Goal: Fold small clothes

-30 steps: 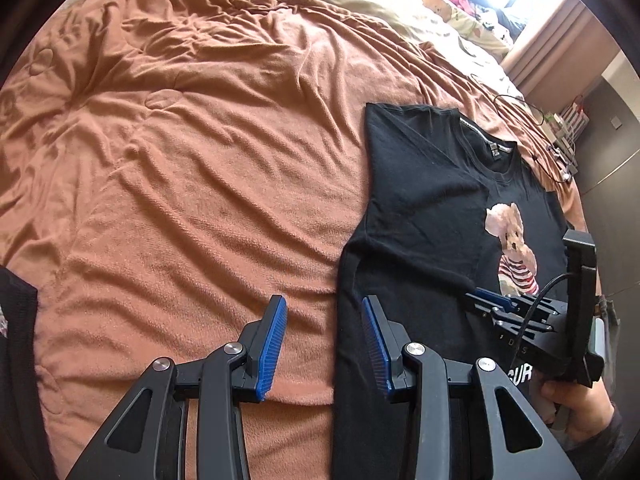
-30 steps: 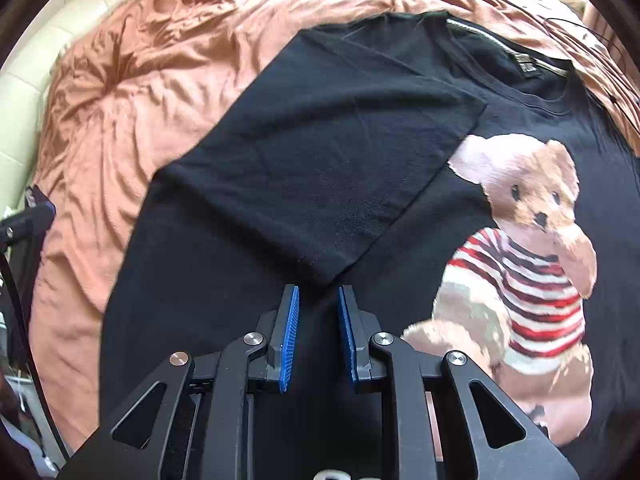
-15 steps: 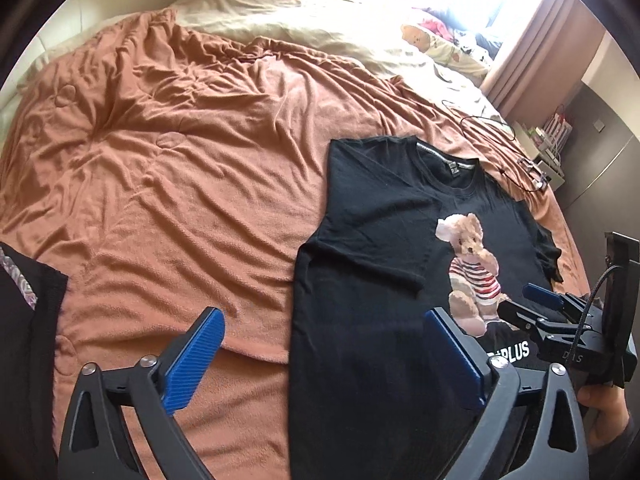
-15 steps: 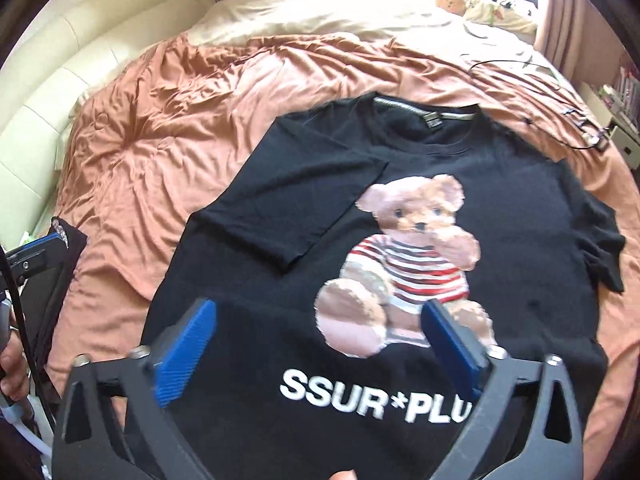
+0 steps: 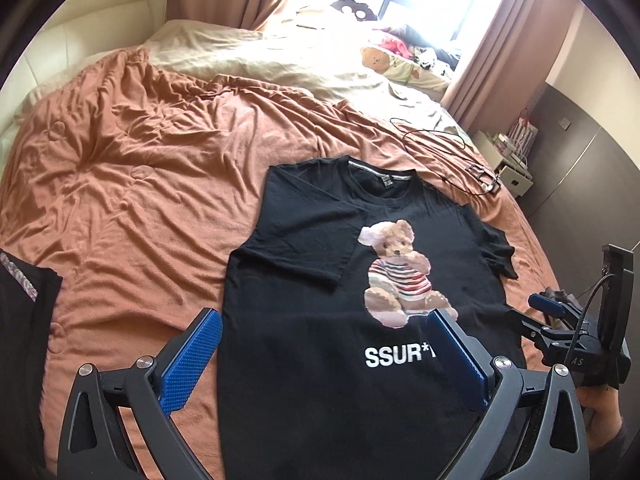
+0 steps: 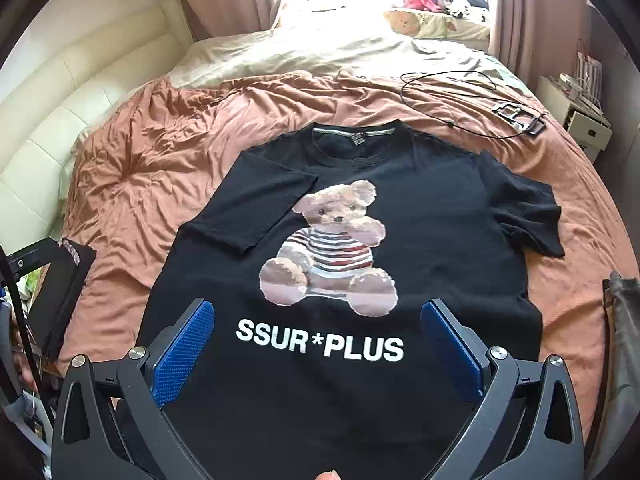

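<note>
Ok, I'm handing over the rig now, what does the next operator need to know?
Left hand-held gripper: open, empty, above the shirt's lower part.
Right hand-held gripper: open, empty, above the printed lettering.
Black teddy-bear T-shirt: flat, face up on the orange blanket.
Done: one sleeve folded in over the chest.
Left: the other sleeve, still spread out, then the body folds.

Rust blanket (image 6: 168, 168) rumpled over the bed, cream sheet (image 6: 304, 56) past it toward the far edge. Black cable (image 6: 452, 92) looped on the blanket near the far right corner, buckle (image 6: 520, 118) just beside it. Bear pillow (image 6: 436, 24) at the far edge under the window, curtains (image 5: 504, 36) either side. Cream headboard (image 6: 60, 108) along the left edge. White drawer unit (image 6: 580, 120) off the right edge.
</note>
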Motion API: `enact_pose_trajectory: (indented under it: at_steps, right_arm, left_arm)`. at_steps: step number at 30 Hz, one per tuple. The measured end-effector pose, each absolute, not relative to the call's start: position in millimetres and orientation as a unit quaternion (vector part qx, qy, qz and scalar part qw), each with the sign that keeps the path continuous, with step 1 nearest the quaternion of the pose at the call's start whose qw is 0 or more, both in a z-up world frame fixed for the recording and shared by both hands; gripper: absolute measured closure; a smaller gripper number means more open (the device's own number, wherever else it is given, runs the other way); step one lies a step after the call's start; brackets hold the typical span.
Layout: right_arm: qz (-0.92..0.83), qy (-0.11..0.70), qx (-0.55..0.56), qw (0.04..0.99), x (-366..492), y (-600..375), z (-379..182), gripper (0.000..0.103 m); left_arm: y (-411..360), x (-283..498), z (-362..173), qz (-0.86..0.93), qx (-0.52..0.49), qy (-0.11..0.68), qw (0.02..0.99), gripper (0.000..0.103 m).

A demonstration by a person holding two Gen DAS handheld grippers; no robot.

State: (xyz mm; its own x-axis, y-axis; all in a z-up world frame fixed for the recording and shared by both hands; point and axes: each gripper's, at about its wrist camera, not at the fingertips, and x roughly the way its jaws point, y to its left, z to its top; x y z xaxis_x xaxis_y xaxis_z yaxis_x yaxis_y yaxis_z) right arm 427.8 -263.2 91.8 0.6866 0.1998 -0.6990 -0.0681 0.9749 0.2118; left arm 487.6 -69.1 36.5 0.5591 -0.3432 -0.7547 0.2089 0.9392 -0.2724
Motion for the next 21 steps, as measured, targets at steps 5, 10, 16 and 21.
enact_pose_trajectory:
  at_steps: [5,10,16,21]
  right_arm:
    - [0.059,0.386,0.089,0.916,397.1,-293.7,99.0,0.0]
    - [0.044,0.374,0.086,0.923,367.4,-320.1,108.5,0.0]
    - [0.015,0.362,0.084,0.928,337.4,-349.6,117.1,0.0]
    - [0.011,0.346,0.093,0.933,310.6,-373.0,123.1,0.0]
  left_arm:
    - [-95.5,465.4,53.8,-0.16,-0.064,0.428,0.887,0.001]
    - [-123.0,442.5,67.4,-0.169,-0.062,0.425,0.887,0.001]
    - [-162.4,414.4,84.3,-0.189,-0.041,0.409,0.892,0.001]
    - [-196.3,395.9,94.6,-0.203,-0.026,0.401,0.893,0.001]
